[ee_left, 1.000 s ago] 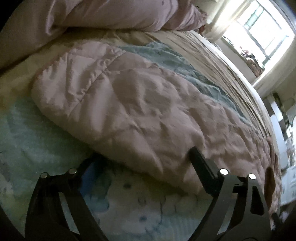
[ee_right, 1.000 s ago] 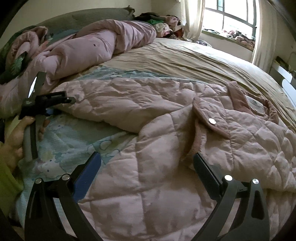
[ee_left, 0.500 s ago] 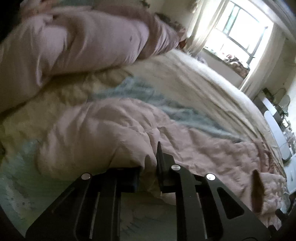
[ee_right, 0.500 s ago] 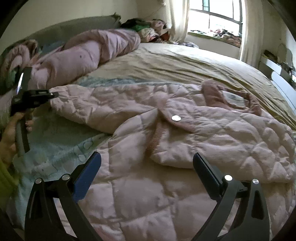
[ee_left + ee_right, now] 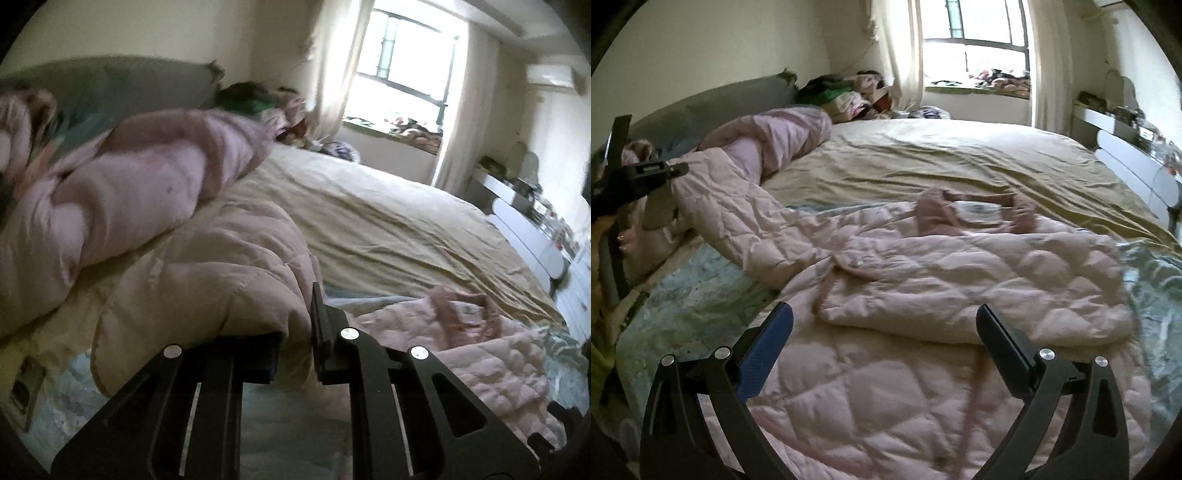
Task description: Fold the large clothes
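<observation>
A large pink quilted jacket [image 5: 960,273] lies spread on the bed, collar [image 5: 975,214] toward the window. Its left sleeve [image 5: 746,221] runs up to the left. My left gripper [image 5: 295,332] is shut on the sleeve's end [image 5: 221,280] and holds it lifted above the bed; it also shows in the right wrist view [image 5: 676,170] at the far left. My right gripper [image 5: 882,332] is open and empty, low over the jacket's lower body. The jacket's body shows in the left wrist view [image 5: 461,350] at the right.
A rolled pink duvet [image 5: 775,136] lies by the grey headboard [image 5: 720,99]. A tan sheet [image 5: 960,162] covers the far bed; a light blue patterned blanket [image 5: 694,295] lies under the jacket. Clothes are piled in the corner [image 5: 846,92]. A white dresser [image 5: 1126,158] stands right.
My left gripper closed on the sleeve's end and lifted it up off the bed, pulling the sleeve taut. The right gripper drew back a little and stayed open.
</observation>
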Demonstrator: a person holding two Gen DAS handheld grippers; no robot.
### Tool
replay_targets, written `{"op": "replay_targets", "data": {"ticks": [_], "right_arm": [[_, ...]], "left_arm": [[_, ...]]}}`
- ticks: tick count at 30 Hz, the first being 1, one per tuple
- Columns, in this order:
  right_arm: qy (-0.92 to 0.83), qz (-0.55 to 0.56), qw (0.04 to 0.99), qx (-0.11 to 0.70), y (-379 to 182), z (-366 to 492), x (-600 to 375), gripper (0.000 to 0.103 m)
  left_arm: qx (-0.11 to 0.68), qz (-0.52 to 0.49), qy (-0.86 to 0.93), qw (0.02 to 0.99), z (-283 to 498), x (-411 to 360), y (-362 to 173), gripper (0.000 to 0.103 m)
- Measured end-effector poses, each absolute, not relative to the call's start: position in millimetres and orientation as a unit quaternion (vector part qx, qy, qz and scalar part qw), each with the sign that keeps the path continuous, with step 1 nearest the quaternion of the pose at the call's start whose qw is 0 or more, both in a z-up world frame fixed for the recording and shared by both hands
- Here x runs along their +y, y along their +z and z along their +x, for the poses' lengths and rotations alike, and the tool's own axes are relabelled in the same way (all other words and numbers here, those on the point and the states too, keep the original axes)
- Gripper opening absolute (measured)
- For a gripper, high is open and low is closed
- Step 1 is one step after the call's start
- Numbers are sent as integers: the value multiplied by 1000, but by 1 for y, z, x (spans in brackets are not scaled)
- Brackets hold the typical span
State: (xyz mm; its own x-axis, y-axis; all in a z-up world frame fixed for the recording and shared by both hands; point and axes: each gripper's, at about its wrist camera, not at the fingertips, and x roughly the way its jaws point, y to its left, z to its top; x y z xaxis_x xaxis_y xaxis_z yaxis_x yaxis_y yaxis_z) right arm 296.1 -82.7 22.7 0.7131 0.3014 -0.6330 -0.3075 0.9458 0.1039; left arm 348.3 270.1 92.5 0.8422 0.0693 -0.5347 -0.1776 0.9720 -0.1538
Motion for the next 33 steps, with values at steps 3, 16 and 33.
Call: {"op": "replay_targets", "data": {"ticks": [3,16,33], "right_arm": [[151,5,930,334,31,287,-111,99],[80,77,940,323,39,252,-235,99],[-23,133,929,344,7,223,-345,99]], "left_arm": [[266,-70,44,960,347,228,110,7],[289,117,-98,945,350,1,83,6],[338,374,-167,848,309,-137,-69,25]]}}
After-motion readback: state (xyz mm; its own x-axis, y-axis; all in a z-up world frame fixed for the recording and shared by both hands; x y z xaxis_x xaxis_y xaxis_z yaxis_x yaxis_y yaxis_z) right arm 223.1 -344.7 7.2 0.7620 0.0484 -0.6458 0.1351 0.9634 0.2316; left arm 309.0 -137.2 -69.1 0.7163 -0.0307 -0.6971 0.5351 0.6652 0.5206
